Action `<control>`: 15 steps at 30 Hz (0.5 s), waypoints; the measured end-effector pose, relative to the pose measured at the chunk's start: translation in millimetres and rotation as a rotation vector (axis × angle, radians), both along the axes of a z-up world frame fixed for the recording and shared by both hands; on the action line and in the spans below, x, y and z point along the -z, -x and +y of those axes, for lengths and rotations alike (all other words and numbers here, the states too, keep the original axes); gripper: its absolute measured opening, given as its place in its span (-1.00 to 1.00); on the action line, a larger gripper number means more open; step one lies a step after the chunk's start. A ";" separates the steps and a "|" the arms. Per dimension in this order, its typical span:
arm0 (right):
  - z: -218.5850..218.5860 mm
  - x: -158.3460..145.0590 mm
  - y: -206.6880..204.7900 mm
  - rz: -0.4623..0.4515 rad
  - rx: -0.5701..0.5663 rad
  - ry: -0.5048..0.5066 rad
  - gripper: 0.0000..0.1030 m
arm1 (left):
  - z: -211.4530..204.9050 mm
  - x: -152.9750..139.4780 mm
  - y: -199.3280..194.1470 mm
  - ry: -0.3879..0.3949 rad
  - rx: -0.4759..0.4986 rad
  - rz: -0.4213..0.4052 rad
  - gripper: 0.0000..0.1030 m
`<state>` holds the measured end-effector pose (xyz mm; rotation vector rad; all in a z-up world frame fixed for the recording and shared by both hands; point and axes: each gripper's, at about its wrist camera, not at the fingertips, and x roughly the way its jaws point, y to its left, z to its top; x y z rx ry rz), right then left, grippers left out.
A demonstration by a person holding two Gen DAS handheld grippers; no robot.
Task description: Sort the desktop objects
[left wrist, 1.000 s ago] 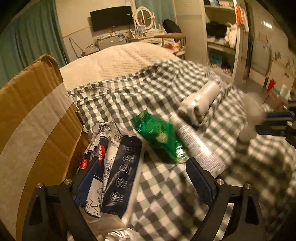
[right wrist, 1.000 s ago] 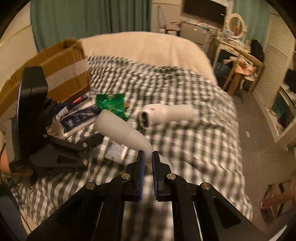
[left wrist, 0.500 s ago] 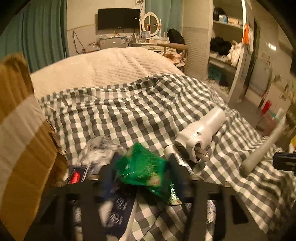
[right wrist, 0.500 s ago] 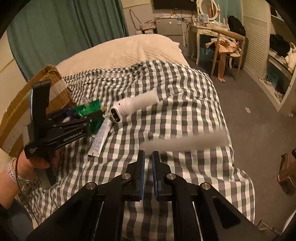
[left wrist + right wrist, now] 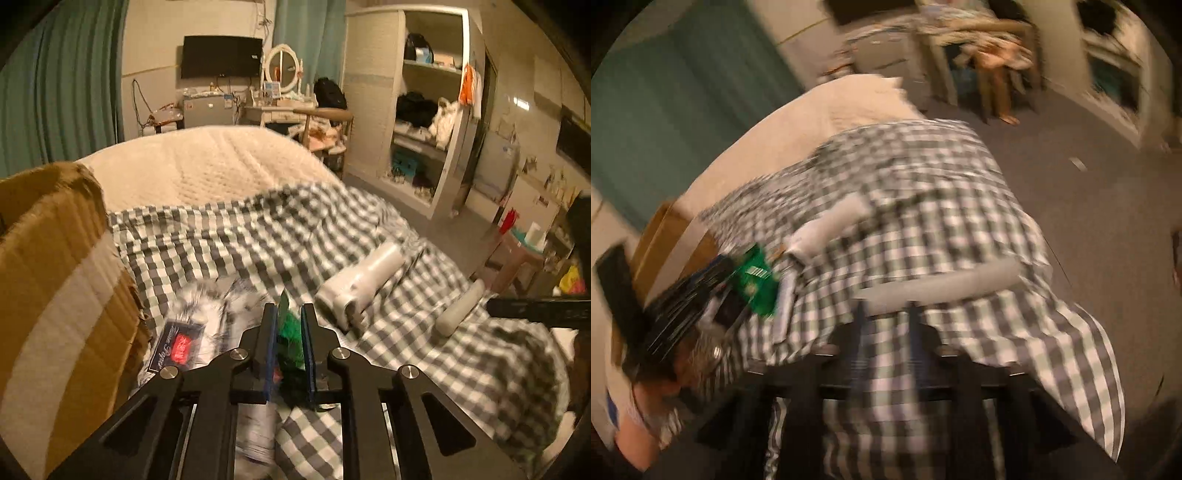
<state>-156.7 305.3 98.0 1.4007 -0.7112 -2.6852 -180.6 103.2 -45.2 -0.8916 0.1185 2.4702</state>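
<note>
Green packet (image 5: 290,334): pinched between the narrowed fingers of the left gripper (image 5: 288,345), at 6 o'clock.
Right gripper (image 5: 884,325): blurred; parted, apparently empty.
Cardboard box (image 5: 55,280): at 9 o'clock.
Risk: slippery film may slide free if swung fast.

A home bedroom: bed (image 5: 207,162), vanity mirror (image 5: 281,70) (wall television (image 5: 221,57) beside it).

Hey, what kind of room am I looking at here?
Most likely a bedroom: a bed under a checked blanket, a vanity mirror beside a wall TV, and an open wardrobe.
</note>
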 end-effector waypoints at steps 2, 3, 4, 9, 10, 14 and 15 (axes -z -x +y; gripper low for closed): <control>14.0 9.3 0.0 0.002 0.053 0.117 0.14 | -3.4 -9.3 -4.0 -0.018 -0.002 0.015 -0.74; 19.0 14.9 2.5 -0.006 0.081 0.155 0.14 | -5.5 -15.5 -6.0 -0.026 0.001 0.026 -0.74; 21.3 18.7 5.7 -0.010 0.104 0.161 0.14 | -7.0 -19.4 -7.6 -0.028 -0.003 0.039 -0.74; 15.7 30.4 27.4 0.017 0.154 0.162 0.10 | -15.8 -32.7 -7.6 -0.084 -0.015 0.043 -0.74; 11.2 30.4 31.6 0.024 0.159 0.137 -0.01 | -16.7 -32.8 -5.9 -0.093 -0.009 0.027 -0.74; -6.9 25.2 37.6 0.052 0.139 -0.031 -0.55 | -12.1 -22.1 -5.3 -0.075 0.017 -0.014 -0.69; -9.2 25.9 37.1 0.050 0.127 -0.050 -0.58 | -7.9 -14.0 -3.1 -0.052 0.023 -0.040 -0.63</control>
